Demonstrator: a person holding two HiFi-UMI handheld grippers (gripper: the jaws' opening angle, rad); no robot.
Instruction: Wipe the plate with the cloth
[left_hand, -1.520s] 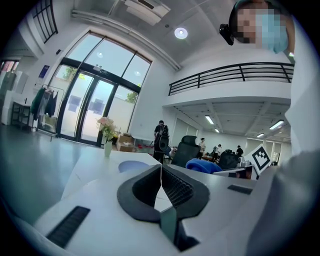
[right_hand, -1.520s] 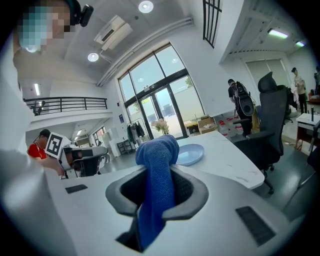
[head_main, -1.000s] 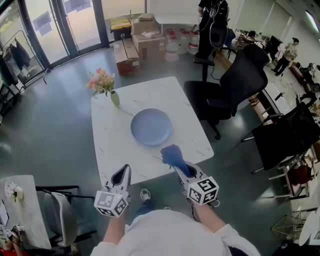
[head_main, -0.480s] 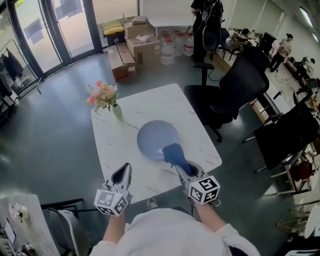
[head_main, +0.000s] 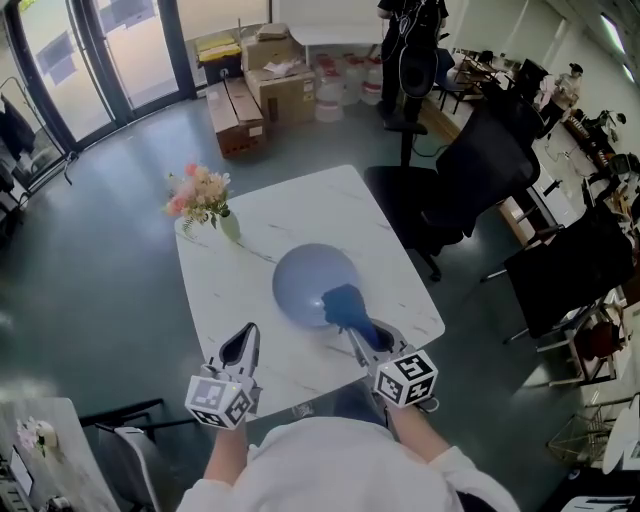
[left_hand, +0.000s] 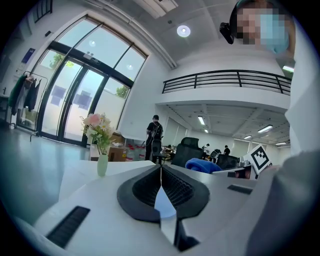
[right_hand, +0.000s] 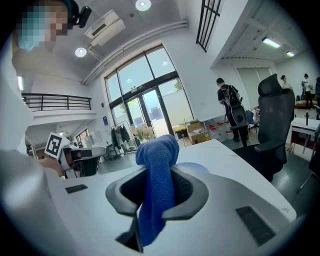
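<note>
Head view shows one white marbled tabletop carrying one blue plate and one vase of pink flowers, with two black office chairs standing to its right. Two tongs reach in from the near edge, each with one marker cube printed with black-and-white squares. The left tongs are pressed together on nothing, while the right tongs pinch the single blue cloth, whose bunched end lies over the plate's near right rim.
</note>
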